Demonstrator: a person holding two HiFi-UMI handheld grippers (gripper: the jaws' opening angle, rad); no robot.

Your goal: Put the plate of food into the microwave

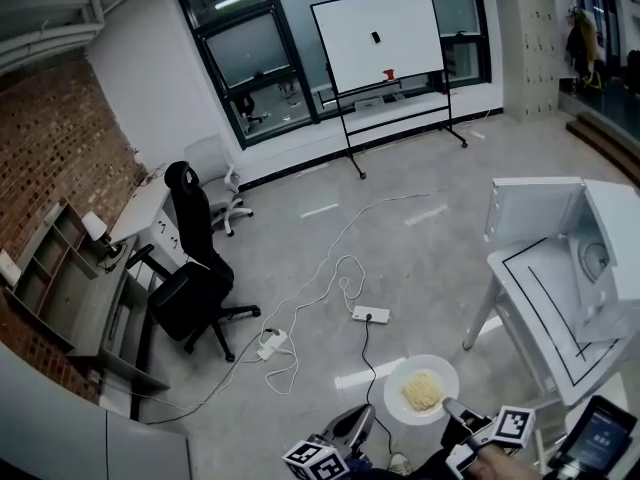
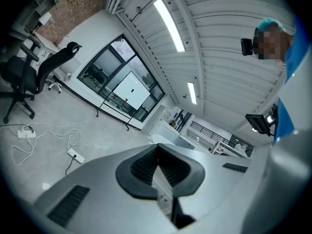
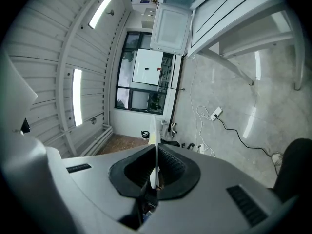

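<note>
A white plate (image 1: 421,390) of yellow noodles (image 1: 421,391) hangs over the floor at the bottom of the head view. My right gripper (image 1: 452,408) is shut on its near right rim. In the right gripper view the plate (image 3: 154,140) shows edge-on, pinched between the black pads of my right gripper (image 3: 155,172). My left gripper (image 1: 352,430) is shut on nothing, just left of the plate and apart from it; its jaws (image 2: 158,172) meet with nothing between them. The white microwave (image 1: 600,253) stands on a white table (image 1: 540,313) at right, door (image 1: 532,208) swung open.
A black office chair (image 1: 195,278) stands at left beside a grey desk (image 1: 75,288). A power strip (image 1: 370,315) and white cables lie on the floor ahead of the plate. A whiteboard on a stand (image 1: 378,38) is at the far windows. The table's legs (image 1: 483,318) are near the plate.
</note>
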